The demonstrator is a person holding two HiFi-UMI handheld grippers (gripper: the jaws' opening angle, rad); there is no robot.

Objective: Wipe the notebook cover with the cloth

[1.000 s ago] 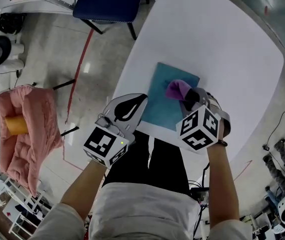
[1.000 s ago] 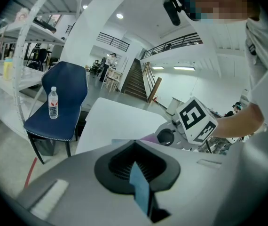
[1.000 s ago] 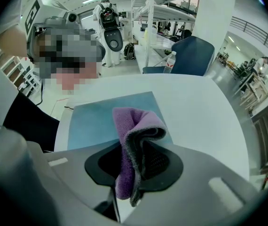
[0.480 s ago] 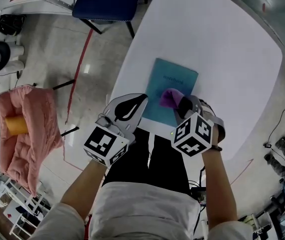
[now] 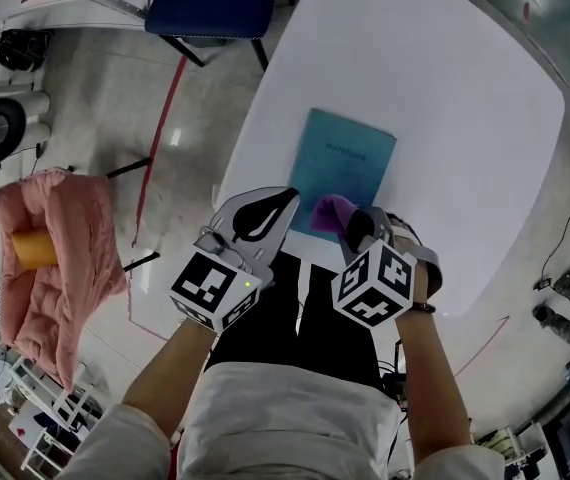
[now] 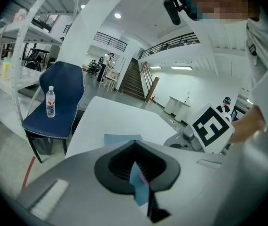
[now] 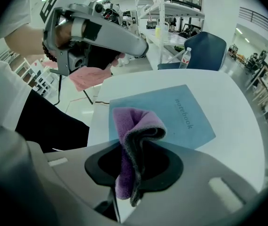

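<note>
**Head view.** Teal notebook (image 5: 345, 168) flat on the white table (image 5: 445, 78), close to the front edge and to the person's body. Purple cloth (image 5: 329, 211) bunched on the near end of the cover, pinched by the right gripper (image 5: 350, 226). Looks like the near end of a wiping pass. Left gripper (image 5: 283, 200) set with its tip at the cover's left edge, probably to stop the book sliding under the rubbing.

**Left gripper view.** Jaws drawn almost together, only a thin slit between them, with the blue of the cover showing through it. Nothing plainly gripped. Beyond the jaws, a corner of the notebook, then a blue chair (image 6: 61, 91) with a water bottle (image 6: 51, 101) on its seat.

**Right gripper view.** Jaws clamped on a fold of the cloth, its loop rising ahead of them and drooping towards the cover. Held by the fold, most likely so that soft fabric meets the cover, not the hard jaws. Printed word "notebook" plain on the cover, most of which lies bare ahead. Wiping seemingly under way, with no telling how much of the cover is done.
</note>
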